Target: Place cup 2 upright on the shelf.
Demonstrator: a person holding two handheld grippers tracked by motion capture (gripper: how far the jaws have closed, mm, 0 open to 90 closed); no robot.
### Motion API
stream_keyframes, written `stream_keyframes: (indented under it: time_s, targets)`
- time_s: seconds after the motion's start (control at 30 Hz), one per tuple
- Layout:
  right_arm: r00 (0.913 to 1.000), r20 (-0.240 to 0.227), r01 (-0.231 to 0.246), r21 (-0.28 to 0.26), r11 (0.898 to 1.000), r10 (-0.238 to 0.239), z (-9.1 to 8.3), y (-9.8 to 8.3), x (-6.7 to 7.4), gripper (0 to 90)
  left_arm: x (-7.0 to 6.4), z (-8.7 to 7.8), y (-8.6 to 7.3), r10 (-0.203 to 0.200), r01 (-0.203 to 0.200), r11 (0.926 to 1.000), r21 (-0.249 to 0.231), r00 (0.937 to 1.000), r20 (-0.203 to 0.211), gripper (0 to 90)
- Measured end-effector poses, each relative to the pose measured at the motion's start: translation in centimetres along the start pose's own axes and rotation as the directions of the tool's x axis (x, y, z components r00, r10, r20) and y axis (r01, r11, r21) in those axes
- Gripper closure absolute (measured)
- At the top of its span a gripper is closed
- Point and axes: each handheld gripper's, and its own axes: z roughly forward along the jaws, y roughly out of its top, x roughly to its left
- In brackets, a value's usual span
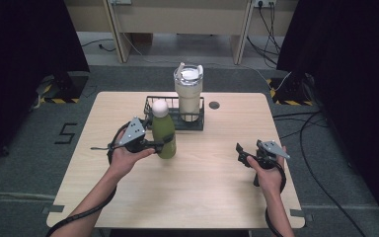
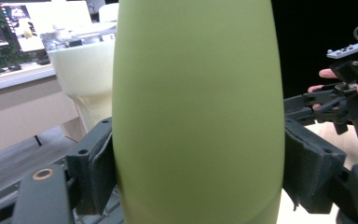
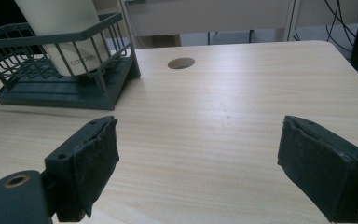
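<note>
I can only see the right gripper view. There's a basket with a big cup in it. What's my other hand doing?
Observer: Your left hand-held gripper is shut on a green bottle.
Operator: Is the bottle in the basket too?
Observer: No, it's upright just outside the basket, on the side nearer you.
Operator: Does it have a lid?
Observer: Yes, a round white cap on top.
</note>
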Motion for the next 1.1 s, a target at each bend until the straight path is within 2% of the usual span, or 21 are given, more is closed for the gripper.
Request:
stream_keyframes:
  time_s: [0.6, 0.97, 1.1]
  targets:
    - [1.0000, 0.002, 0.003, 0.004, 1.000, -0.003, 0.1, -0.1, 0.1, 12.7, 1.3, -0.3, 0.8, 0.000, -0.001, 0.9999, -0.016, 0.9980, -0.063, 22.0]
    - [1.0000, 0.006, 0.002, 0.002, 1.000, -0.002, 0.2, -0.2, 0.2, 13.0, 2.4, -0.5, 1.5, 0.001, -0.004, 0.9996, -0.027, 0.9941, -0.108, 22.0]
    - [1.0000, 0.008, 0.001, 0.001, 1.000, -0.001, 0.1, -0.2, 0.2, 13.0, 2.8, -0.5, 2.0, 0.017, -0.021, 0.9993, -0.031, 0.9922, -0.124, 22.0]
